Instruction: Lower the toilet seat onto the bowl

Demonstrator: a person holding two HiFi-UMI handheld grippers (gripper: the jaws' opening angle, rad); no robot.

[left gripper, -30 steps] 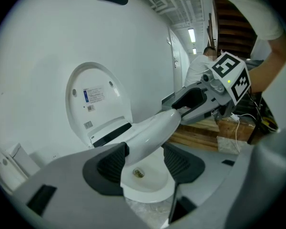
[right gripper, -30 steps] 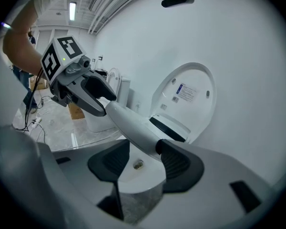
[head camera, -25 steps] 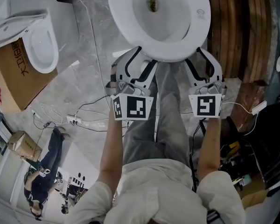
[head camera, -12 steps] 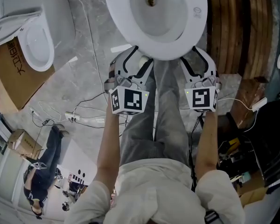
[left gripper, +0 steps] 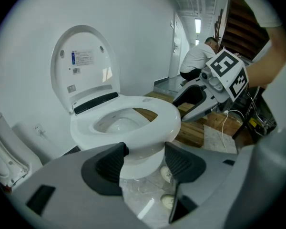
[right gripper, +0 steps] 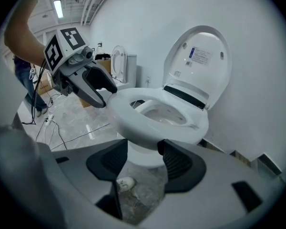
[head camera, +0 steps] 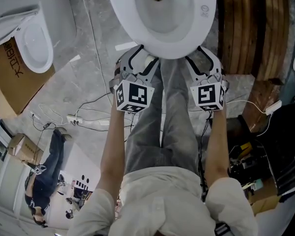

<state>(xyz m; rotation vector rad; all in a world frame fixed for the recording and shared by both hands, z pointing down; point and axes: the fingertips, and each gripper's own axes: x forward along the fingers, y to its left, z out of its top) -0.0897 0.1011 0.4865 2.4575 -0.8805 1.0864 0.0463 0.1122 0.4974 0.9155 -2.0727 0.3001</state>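
Note:
The white toilet (head camera: pixel 162 14) fills the top of the head view. Its seat ring (left gripper: pixel 133 116) lies flat on the bowl, while the lid (left gripper: pixel 86 66) stands upright behind it. My left gripper (head camera: pixel 143 59) hangs just below the bowl's front left rim. My right gripper (head camera: pixel 203 58) hangs below the front right rim. Both have just been opening and stand open, with nothing between the jaws. In the left gripper view the gripper (left gripper: pixel 142 159) frames the bowl's front. The right gripper (right gripper: pixel 142 157) does the same from its side.
A second toilet (head camera: pixel 34 38) and a cardboard box (head camera: pixel 10 77) stand at the left. Cables and a power strip (head camera: pixel 83 119) lie on the marble floor. Wooden boards (head camera: pixel 241 28) run along the right. The person's legs (head camera: pixel 162 132) and shoes (left gripper: pixel 168 173) are under the grippers.
Both grippers have sunk lower beside the bowl's front, drawing up in the head picture toward the rim. The seat and lid have not moved.

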